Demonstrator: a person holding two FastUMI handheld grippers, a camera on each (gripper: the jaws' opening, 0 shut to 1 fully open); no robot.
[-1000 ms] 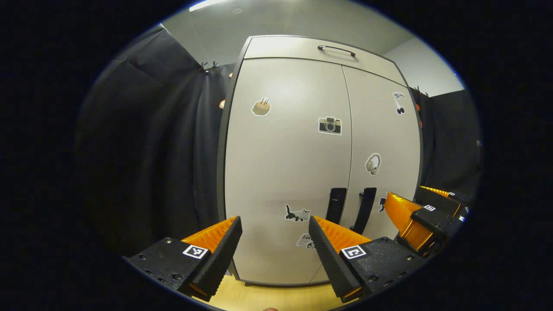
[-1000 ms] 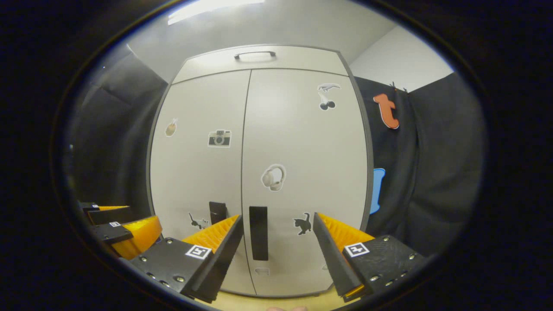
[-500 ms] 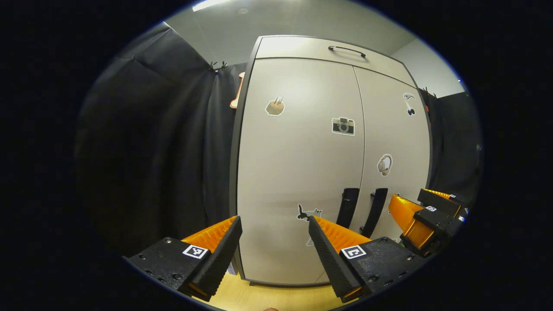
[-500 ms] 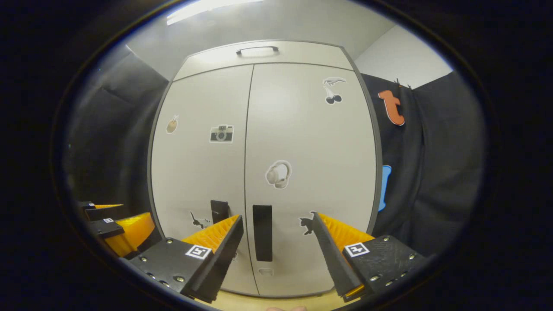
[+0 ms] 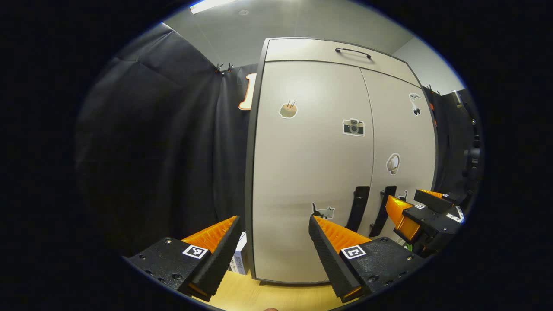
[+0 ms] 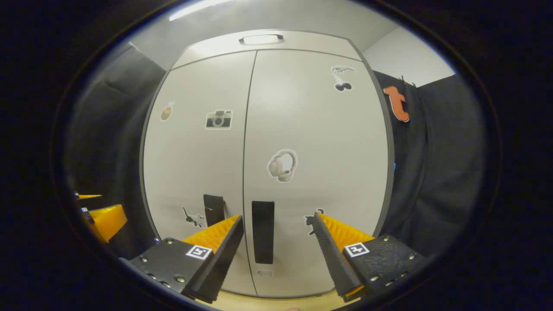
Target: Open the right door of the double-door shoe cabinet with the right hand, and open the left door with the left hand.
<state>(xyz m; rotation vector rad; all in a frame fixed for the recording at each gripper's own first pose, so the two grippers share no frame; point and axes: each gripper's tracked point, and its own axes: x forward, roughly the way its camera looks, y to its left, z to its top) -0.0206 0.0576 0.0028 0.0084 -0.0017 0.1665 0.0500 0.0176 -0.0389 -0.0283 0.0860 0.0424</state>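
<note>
Since a second ago the right gripper (image 6: 276, 242) has crept closer to the cabinet, so the doors loom bigger in the right gripper view; in the left gripper view the cabinet has slid toward the right of the frame. Left to right in that view: the left gripper (image 5: 274, 244) at bottom centre, fingers spread, holding nothing; the left door (image 5: 311, 172) shut, its handle (image 5: 359, 207) lower right. In the right gripper view, the right door (image 6: 319, 172) is shut too; its handle (image 6: 263, 231) sits between the spread fingers, apparently untouched.
</note>
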